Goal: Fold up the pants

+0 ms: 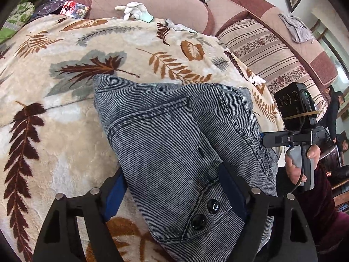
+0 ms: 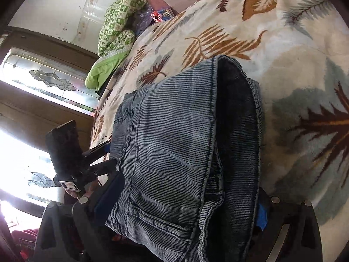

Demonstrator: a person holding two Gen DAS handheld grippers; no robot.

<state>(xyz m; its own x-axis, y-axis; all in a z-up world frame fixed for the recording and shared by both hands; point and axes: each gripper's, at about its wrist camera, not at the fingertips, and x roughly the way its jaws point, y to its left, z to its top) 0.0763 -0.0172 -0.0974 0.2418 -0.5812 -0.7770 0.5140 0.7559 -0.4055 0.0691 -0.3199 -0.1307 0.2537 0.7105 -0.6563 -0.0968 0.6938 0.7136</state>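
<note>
A sofa bed covered by a cream leaf-print blanket [image 1: 54, 118] fills both views; pink sofa cushions [image 1: 152, 2] rise behind it. The folded blue-grey corduroy pants [image 1: 174, 135] lie on the blanket at its near edge. The left gripper [image 1: 174, 187] straddles the buttoned waistband with its jaws wide apart, one blue pad at each side of the cloth; whether the pads press on it cannot be told. The right gripper [image 2: 185, 209] likewise has the folded bundle between its jaws, the fabric hiding the fingertips, so its grip cannot be judged. Nearby: white gloves [image 1: 133, 11], a green patterned quilt [image 2: 115, 30], a red packet [image 1: 75, 8], a grey rag [image 1: 296, 28].
</note>
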